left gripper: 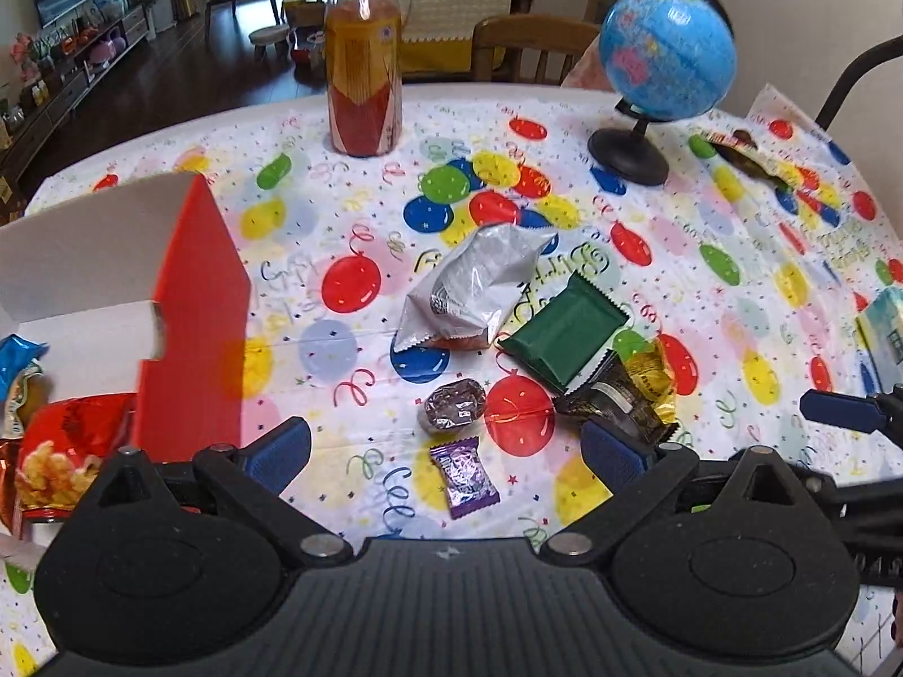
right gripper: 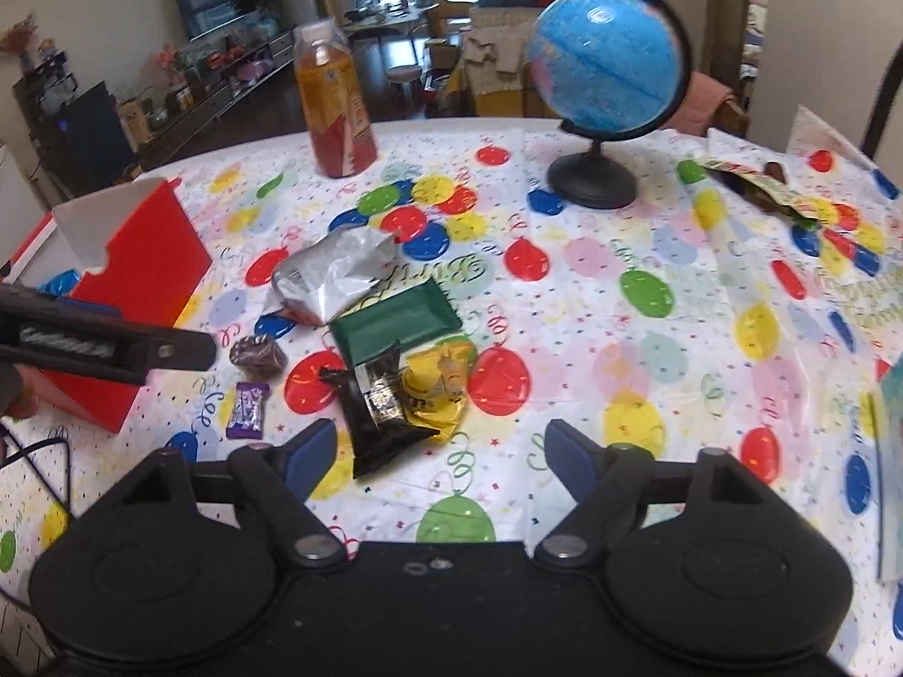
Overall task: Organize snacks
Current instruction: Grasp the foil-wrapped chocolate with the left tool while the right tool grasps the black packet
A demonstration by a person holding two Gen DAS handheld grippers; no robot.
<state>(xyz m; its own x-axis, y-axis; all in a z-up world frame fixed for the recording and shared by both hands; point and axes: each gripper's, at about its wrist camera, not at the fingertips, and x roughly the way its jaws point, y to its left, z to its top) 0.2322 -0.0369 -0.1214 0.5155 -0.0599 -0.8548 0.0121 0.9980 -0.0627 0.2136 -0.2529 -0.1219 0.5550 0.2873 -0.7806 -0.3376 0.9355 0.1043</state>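
Observation:
A red box (left gripper: 189, 304) with an open white lid stands at the left and holds several snack bags (left gripper: 56, 451); it also shows in the right wrist view (right gripper: 141, 282). Loose snacks lie mid-table: a silver bag (left gripper: 468, 288), a green packet (left gripper: 564, 333), a black and yellow packet (left gripper: 626, 395), a round foil snack (left gripper: 451, 406) and a purple candy (left gripper: 465, 477). My left gripper (left gripper: 446, 451) is open and empty, just above the purple candy. My right gripper (right gripper: 434, 451) is open and empty, near the black packet (right gripper: 384, 423).
A tall orange drink bottle (left gripper: 364, 62) stands at the back of the balloon-print tablecloth (left gripper: 705, 293). A blue globe (left gripper: 666, 56) on a black stand is at the back right, with another wrapper (left gripper: 750, 158) beside it. A chair (left gripper: 530, 45) is behind the table.

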